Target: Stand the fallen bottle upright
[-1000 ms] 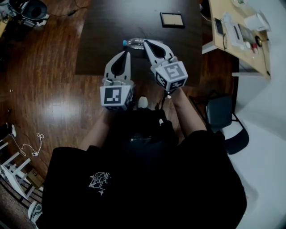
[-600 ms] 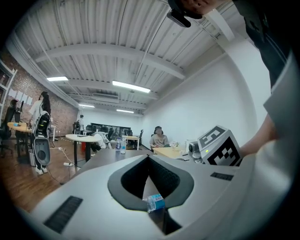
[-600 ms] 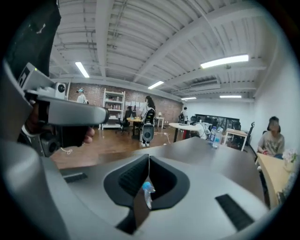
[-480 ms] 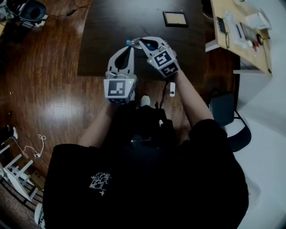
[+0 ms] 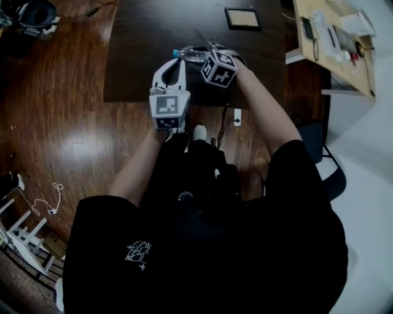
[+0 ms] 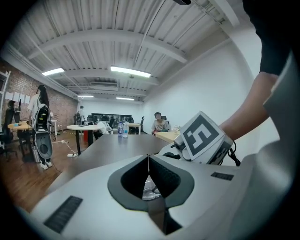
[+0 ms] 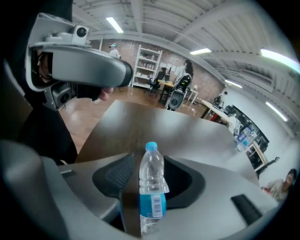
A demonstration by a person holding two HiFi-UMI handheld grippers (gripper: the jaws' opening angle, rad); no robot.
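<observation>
A clear plastic bottle [image 5: 191,55] with a blue cap and a blue label lies on its side on the dark table [image 5: 141,49], cap toward the left. My right gripper [image 5: 206,56] hangs over it, pointing steeply down. In the right gripper view the bottle [image 7: 151,168] runs lengthwise between the jaws of the right gripper [image 7: 153,187], which are opening, and a gap shows on each side. My left gripper [image 5: 180,64] sits just left of the bottle, near its cap. In the left gripper view the left gripper [image 6: 149,161] is shut with nothing held.
A black-framed panel [image 5: 242,18] lies at the table's far side. A light wooden desk [image 5: 331,43] with clutter stands at the right, and a dark chair [image 5: 313,144] is below it. A small white object [image 5: 237,116] lies on the wooden floor near the table's edge.
Both grippers have come down to the table's near edge. The right gripper has rolled over above the bottle and its jaws, shut before, now stand apart around it.
</observation>
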